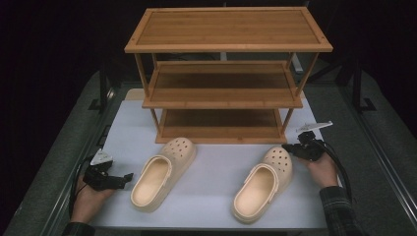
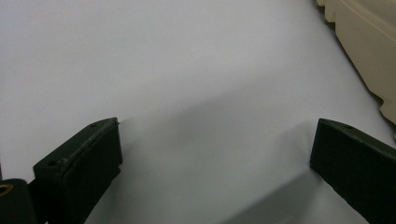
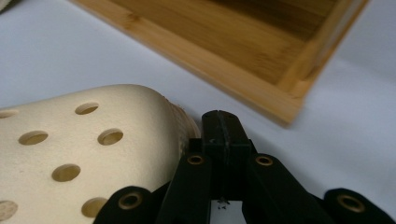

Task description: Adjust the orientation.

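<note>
Two cream clogs lie on the white table top, toes toward the rack: the left clog (image 1: pixel 162 172) and the right clog (image 1: pixel 263 182). My left gripper (image 1: pixel 127 178) rests low just left of the left clog and points at it. Its jaws stand wide open over bare table (image 2: pixel 215 135), and the clog's side (image 2: pixel 369 51) shows at the upper right. My right gripper (image 1: pixel 286 148) is at the toe of the right clog. Its jaws are shut with nothing between them (image 3: pixel 219 122), right beside the perforated toe (image 3: pixel 79 149); whether they touch it I cannot tell.
A three-shelf bamboo rack (image 1: pixel 226 29) stands at the back of the table. Its lowest shelf (image 3: pixel 224 46) lies just beyond my right gripper. The white top (image 1: pixel 211 162) is bordered by grey mat on both sides. Cables trail from both grippers.
</note>
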### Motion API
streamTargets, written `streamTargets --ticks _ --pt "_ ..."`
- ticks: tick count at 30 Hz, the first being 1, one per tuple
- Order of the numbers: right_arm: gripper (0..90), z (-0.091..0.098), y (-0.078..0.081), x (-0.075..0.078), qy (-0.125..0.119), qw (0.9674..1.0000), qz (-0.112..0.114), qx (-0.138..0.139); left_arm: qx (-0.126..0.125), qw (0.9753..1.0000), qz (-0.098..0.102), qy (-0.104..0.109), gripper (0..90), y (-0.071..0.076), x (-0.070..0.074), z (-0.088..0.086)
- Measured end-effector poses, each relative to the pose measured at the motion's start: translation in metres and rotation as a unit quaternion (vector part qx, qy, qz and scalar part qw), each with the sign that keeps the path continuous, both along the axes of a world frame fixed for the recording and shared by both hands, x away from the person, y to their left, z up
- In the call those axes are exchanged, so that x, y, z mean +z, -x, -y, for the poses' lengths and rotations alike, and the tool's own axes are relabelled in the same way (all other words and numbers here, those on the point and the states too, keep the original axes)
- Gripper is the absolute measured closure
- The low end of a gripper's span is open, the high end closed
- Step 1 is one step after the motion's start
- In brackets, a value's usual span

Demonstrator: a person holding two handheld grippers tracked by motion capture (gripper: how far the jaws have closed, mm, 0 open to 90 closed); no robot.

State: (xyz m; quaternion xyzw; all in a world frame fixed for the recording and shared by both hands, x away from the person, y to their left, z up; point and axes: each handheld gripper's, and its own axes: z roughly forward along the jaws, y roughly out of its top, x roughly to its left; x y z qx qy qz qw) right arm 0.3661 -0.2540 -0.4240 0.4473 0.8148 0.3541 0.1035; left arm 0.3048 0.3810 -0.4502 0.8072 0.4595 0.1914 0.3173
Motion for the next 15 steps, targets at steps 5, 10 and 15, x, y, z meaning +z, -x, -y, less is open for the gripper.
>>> streamTargets --ticks 5,10,15 --pt "90.0 -0.007 0.005 0.003 0.015 0.9999 0.007 0.002 0.000 1.0000 0.000 0.000 1.6 0.000 0.000 0.000" --pt "90.0 0.004 0.015 0.007 0.011 0.9998 0.015 -0.007 0.000 1.0000 0.001 0.001 1.6 0.000 0.000 0.000" --pt "90.0 0.019 0.040 0.009 0.000 0.9997 0.017 -0.016 0.000 1.0000 0.001 0.001 1.5 0.000 0.000 0.000"
